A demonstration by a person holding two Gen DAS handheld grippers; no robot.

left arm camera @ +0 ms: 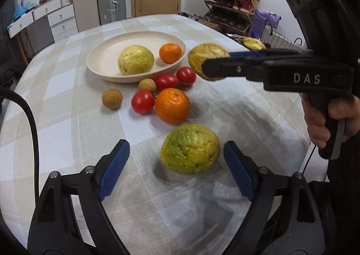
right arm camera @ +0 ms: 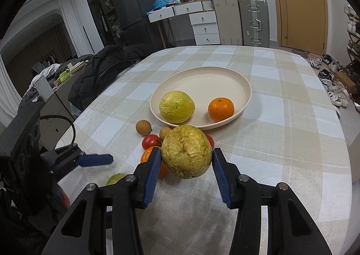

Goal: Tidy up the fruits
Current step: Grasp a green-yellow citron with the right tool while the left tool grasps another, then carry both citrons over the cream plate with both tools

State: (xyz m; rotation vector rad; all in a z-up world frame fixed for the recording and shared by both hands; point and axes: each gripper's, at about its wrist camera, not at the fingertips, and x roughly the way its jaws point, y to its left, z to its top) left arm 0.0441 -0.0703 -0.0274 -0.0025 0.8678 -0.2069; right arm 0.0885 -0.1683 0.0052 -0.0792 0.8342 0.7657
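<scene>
Fruits: I see them clustered mid-table on the checked cloth [right arm camera: 281, 142].
Plate [left arm camera: 103, 52]: far of the cluster, holding one guava [left arm camera: 135, 59] and a small orange [left arm camera: 170, 52].
Held guava [right arm camera: 186, 151]: my right gripper [right arm camera: 186, 160] clamps it between both blue pads, lifted just near of the plate.
Near guava [left arm camera: 190, 148]: on the cloth between my left gripper's [left arm camera: 176, 165] spread fingers, untouched.
Loose pieces: big orange [left arm camera: 172, 105], three tomatoes [left arm camera: 143, 102], two brown longans [left arm camera: 112, 99].
</scene>
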